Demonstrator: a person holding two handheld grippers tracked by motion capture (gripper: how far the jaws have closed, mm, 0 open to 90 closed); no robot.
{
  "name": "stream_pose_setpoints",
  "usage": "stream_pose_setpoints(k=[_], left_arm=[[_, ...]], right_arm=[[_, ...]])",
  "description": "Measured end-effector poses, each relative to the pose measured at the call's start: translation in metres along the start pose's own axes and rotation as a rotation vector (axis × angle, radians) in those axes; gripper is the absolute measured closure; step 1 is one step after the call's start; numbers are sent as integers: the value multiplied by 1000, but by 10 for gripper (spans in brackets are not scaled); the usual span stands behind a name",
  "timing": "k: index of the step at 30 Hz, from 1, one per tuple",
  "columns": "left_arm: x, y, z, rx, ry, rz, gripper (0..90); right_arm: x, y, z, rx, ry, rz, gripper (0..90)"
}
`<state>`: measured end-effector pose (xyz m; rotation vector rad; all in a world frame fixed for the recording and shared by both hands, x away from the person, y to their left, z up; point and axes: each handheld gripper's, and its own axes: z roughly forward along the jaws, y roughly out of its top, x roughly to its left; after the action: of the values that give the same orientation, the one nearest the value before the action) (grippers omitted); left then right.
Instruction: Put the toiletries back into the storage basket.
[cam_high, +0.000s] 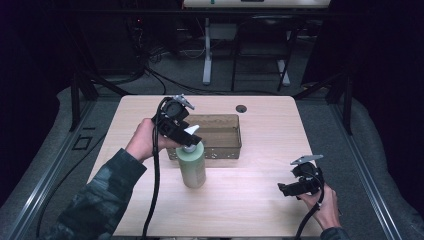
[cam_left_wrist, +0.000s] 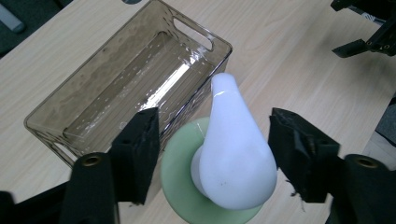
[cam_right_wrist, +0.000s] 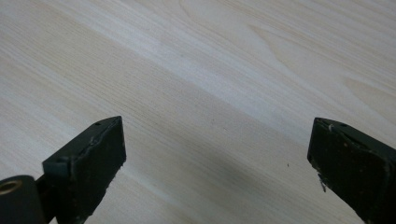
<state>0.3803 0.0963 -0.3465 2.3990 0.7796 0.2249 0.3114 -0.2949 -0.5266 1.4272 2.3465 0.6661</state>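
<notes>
The left tongs (cam_left_wrist: 212, 158) are held half-closed around the bottle's (cam_high: 192, 167) white pump (cam_left_wrist: 233, 149), not yet pressed. The right tongs (cam_right_wrist: 215, 168) are kept wide over bare bench (cam_right_wrist: 196, 70). If the pump is squeezed off-centre, the bottle may be tipped toward the bin (cam_left_wrist: 93, 88) at its twelve o'clock.

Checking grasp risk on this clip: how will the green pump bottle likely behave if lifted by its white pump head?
The green pump bottle stands tall on a narrow base, so probably tips easily. Its white pump head looks smooth and tapered, so the left hand-held gripper might slip.
</notes>
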Motion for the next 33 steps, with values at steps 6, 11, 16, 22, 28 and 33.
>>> stream_pose_setpoints(k=[6, 11, 16, 22, 28, 33], left_arm=[[0, 3, 0, -1, 2, 9, 449], [-1, 4, 2, 5, -1, 14, 502], [-1, 3, 4, 18, 0, 12, 531], [-2, 3, 2, 19, -2, 27, 626], [-1, 1, 1, 9, -11, 29, 630], [0, 1, 1, 11, -9, 36, 630]], right_arm=[[-1, -1, 0, -1, -2, 0, 42], [-2, -1, -2, -6, -7, 6, 42], [-2, -1, -2, -8, -9, 6, 44], [-2, -1, -2, -8, -10, 5, 46], [-3, -1, -2, -6, -14, 6, 47], [-3, -2, -2, -5, -21, 3, 47]])
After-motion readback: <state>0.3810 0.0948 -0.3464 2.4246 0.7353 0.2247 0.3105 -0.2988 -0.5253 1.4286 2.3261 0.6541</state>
